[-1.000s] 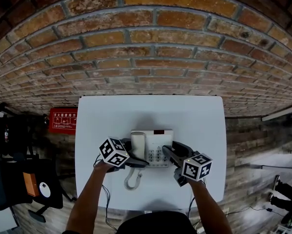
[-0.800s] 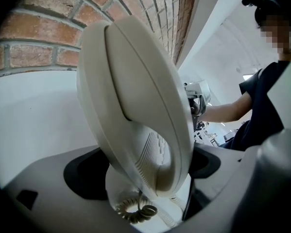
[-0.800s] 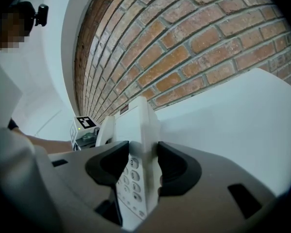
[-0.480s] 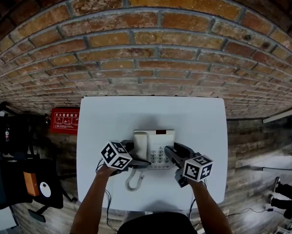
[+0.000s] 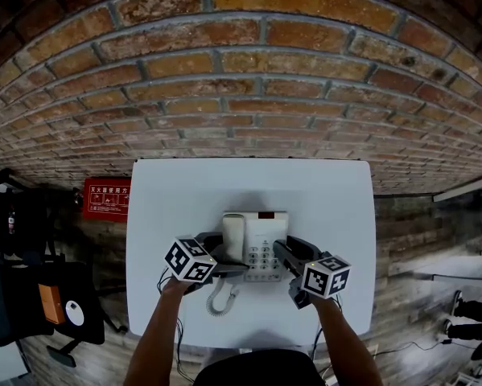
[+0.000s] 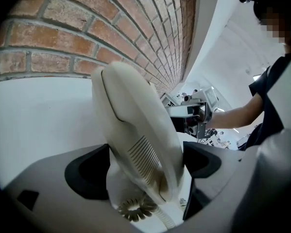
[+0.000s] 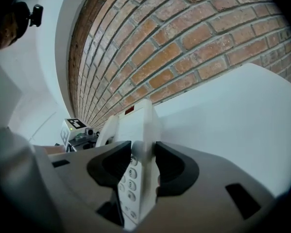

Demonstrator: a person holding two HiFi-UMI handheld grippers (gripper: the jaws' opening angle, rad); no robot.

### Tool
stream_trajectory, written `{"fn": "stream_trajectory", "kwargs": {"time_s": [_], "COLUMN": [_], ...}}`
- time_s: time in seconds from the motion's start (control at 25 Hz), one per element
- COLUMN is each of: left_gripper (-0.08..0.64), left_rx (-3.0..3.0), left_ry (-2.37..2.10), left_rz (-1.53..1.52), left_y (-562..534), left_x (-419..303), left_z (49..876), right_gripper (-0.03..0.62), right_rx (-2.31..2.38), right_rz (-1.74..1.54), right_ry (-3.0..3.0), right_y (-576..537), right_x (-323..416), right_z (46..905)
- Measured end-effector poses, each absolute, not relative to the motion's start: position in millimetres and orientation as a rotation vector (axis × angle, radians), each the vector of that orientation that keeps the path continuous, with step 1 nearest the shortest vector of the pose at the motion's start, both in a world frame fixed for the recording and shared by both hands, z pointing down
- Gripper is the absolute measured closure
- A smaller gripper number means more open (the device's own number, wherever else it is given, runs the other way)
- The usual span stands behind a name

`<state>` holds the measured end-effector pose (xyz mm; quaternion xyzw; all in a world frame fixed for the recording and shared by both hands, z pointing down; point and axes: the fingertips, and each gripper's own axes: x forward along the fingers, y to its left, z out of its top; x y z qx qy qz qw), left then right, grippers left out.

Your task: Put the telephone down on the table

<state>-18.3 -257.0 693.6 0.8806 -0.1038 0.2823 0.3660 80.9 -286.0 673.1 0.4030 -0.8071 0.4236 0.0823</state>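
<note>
Brick wall (image 5: 241, 71), one white table (image 5: 184, 191), one telephone (image 5: 261, 232), left claw (image 6: 145, 161) clamping handset (image 6: 135, 130), right claw (image 7: 143, 166) just closing on its edge

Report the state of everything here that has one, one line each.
telephone base, keypad up, over the table; whether it rests there cannot be told.
handset, lying along the telephone base's left side.
coiled cord, slack, trailing onto the table.
left gripper, shut on the handset's lower end.
right gripper, shut on the telephone base's right edge; its jaws have just been closing.
</note>
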Motion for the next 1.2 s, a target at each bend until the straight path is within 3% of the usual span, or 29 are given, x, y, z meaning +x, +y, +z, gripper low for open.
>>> {"fn": "stream_trajectory", "kwargs": {"time_s": [1.2], "left_gripper": [0.094], "left_rx": [2.284], "left_ry": [-0.525], "left_rz": [0.746], "left_y": [-262.1], "left_x": [-23.4], "left_z": [698.4], "right_gripper": [0.445], "right_rx": [1.219], "right_rz": [1.241], "right_ry": [-2.352], "right_y": [-296.3], "right_x": [82.1], "right_z": [689.9]}}
